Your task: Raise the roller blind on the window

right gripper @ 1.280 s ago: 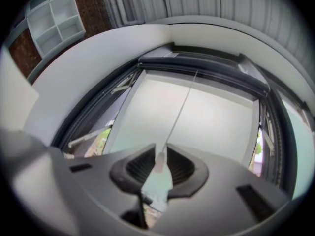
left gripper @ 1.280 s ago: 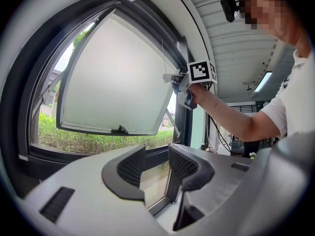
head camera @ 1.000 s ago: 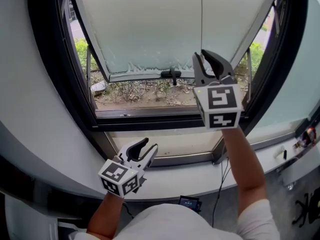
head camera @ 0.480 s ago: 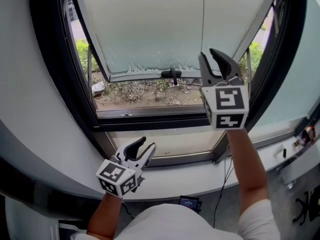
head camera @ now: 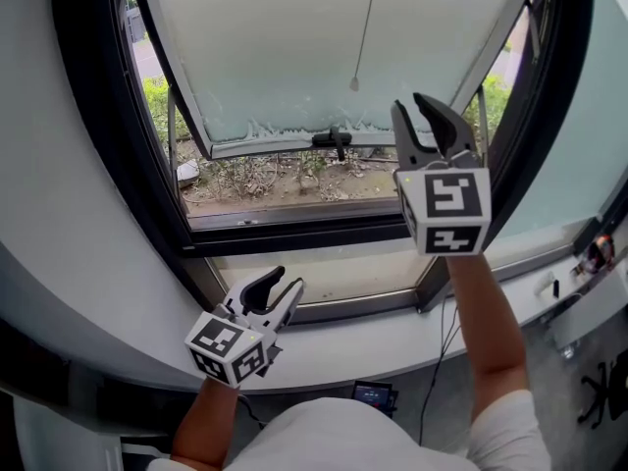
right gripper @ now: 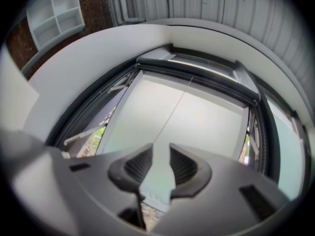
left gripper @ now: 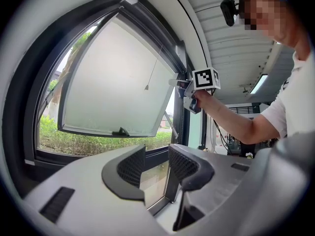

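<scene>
The pale roller blind (head camera: 294,37) covers the tilted-out window sash, whose black handle (head camera: 329,140) sits on its lower rail. A thin pull cord (head camera: 363,37) hangs slanted in front of the blind and ends in a small weight (head camera: 354,84). It hangs free, left of and above my right gripper (head camera: 410,106). That gripper is raised at the window's right side. Its jaws have just been opening and nothing is between them (right gripper: 161,154). The cord (right gripper: 172,114) runs up ahead of them. My left gripper (head camera: 287,281) stays low by the sill, open and empty (left gripper: 157,154).
A white sill (head camera: 373,346) runs below the dark window frame (head camera: 294,229). Cables and small parts lie at the right end of the sill (head camera: 589,258). A black device (head camera: 371,396) sits below near my body. A white shelf (right gripper: 54,9) hangs high on the left.
The cord ran straight down into the right gripper's jaws; now it has swung left and hangs free, its end higher up. The right jaws have spread. The left gripper has hardly moved.
</scene>
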`<state>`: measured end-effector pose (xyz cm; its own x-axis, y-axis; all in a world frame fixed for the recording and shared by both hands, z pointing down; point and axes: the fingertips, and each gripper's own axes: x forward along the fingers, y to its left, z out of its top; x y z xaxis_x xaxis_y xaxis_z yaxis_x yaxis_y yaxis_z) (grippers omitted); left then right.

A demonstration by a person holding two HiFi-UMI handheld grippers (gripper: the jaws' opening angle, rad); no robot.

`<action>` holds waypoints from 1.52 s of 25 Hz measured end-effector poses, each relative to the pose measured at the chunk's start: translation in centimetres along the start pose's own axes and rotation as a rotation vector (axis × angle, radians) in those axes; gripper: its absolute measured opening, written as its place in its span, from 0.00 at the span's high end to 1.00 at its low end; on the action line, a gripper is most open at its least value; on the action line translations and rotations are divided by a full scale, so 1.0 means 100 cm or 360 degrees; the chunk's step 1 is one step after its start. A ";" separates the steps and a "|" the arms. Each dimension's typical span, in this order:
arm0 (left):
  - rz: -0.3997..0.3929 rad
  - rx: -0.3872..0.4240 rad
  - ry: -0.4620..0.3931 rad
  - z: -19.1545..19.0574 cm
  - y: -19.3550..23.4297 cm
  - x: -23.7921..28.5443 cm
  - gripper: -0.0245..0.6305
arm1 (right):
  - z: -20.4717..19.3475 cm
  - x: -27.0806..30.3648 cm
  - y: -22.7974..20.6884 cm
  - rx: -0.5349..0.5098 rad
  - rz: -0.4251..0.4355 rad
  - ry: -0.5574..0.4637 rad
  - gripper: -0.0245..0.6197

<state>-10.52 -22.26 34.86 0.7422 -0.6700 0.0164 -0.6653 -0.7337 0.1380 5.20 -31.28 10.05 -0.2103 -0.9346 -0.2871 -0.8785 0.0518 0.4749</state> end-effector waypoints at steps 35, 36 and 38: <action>-0.0145 -0.0154 -0.0008 -0.027 -0.010 -0.043 0.79 | -0.084 -0.128 0.056 0.0222 0.0021 0.0350 0.83; -0.0139 -0.0163 -0.0003 -0.029 -0.010 -0.044 0.79 | -0.090 -0.131 0.060 0.0241 0.0033 0.0373 0.84; -0.0133 -0.0177 0.0007 -0.033 -0.011 -0.047 0.79 | -0.102 -0.139 0.069 0.0294 0.0056 0.0429 0.84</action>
<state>-13.06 -17.94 37.92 0.7951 -0.6065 0.0042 -0.5883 -0.7696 0.2481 6.49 -21.54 25.81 -0.1423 -0.9894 -0.0306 -0.9408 0.1255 0.3148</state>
